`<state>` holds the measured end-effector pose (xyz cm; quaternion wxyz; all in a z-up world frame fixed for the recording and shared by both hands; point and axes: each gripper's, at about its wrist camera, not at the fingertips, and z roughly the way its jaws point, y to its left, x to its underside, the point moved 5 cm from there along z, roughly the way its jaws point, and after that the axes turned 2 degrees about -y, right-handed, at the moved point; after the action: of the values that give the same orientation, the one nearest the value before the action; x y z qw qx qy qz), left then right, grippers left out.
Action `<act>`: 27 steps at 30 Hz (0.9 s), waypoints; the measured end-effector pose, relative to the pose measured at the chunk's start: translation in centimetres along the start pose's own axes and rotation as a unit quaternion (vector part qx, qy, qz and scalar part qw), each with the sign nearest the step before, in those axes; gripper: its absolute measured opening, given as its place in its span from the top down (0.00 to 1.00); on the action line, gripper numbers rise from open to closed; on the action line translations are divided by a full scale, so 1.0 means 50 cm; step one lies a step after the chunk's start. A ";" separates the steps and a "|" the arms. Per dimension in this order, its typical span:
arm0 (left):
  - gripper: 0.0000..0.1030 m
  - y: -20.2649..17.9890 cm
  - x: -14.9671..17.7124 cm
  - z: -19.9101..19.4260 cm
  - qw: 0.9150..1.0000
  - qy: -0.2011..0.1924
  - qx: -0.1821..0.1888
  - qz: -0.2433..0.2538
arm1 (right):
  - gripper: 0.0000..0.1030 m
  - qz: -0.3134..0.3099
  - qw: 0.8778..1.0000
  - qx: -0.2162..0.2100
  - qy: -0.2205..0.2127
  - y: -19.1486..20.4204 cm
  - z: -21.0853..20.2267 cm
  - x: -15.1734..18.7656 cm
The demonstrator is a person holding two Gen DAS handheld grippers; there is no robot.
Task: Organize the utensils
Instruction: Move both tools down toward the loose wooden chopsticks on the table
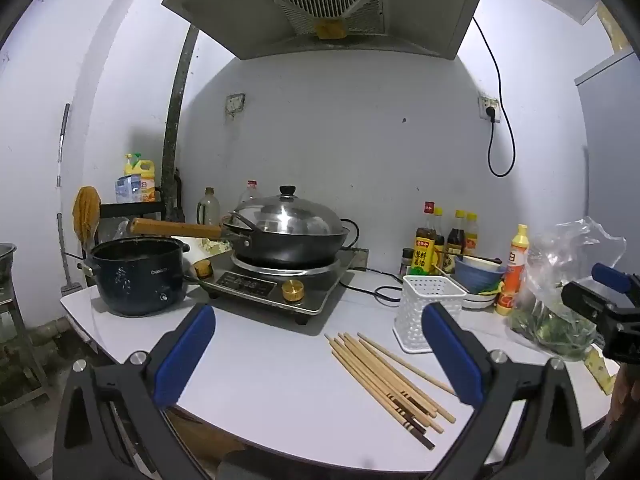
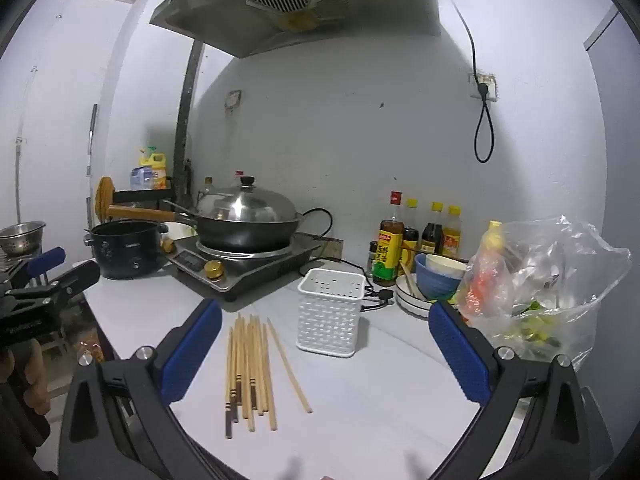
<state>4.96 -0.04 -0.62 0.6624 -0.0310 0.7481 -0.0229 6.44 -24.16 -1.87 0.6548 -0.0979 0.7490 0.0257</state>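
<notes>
Several wooden chopsticks (image 1: 394, 380) lie loose in a bundle on the white counter, and they also show in the right wrist view (image 2: 250, 372). A white perforated utensil holder (image 1: 428, 312) stands upright and empty just behind them, seen too in the right wrist view (image 2: 331, 312). My left gripper (image 1: 320, 356) is open and empty, held above the counter with the chopsticks between its blue pads (image 1: 186, 354). My right gripper (image 2: 326, 354) is open and empty, above the chopsticks and holder; it shows at the right edge of the left view (image 1: 600, 300).
An induction cooker (image 1: 280, 284) with a lidded wok (image 1: 286, 228) stands at the back. A dark pot (image 1: 138, 276) sits at the left. Sauce bottles (image 2: 416, 236), stacked bowls (image 2: 434, 280) and a plastic bag of greens (image 2: 540, 280) crowd the right. A black cord (image 1: 384, 292) trails by the holder.
</notes>
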 end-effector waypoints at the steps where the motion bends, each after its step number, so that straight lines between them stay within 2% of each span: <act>1: 0.00 -0.002 -0.002 0.000 1.000 -0.001 0.001 0.000 | 0.00 0.002 1.000 0.001 -0.002 -0.002 0.001 -0.002; 7: 0.00 -0.023 -0.011 -0.027 1.000 -0.019 -0.004 0.014 | 0.01 -0.019 1.000 -0.005 -0.010 0.030 -0.015 0.000; 11: 0.00 -0.009 -0.013 -0.019 1.000 -0.012 0.000 0.015 | 0.01 0.010 1.000 -0.012 0.000 0.007 -0.006 -0.005; 27: 0.00 -0.022 -0.030 -0.042 1.000 -0.017 0.009 0.010 | 0.01 0.010 1.000 -0.017 -0.019 0.007 -0.045 -0.029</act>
<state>3.06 -1.04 1.21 0.6757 -0.0176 0.7366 -0.0227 4.38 -24.05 -0.17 0.6669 -0.1005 0.7369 0.0466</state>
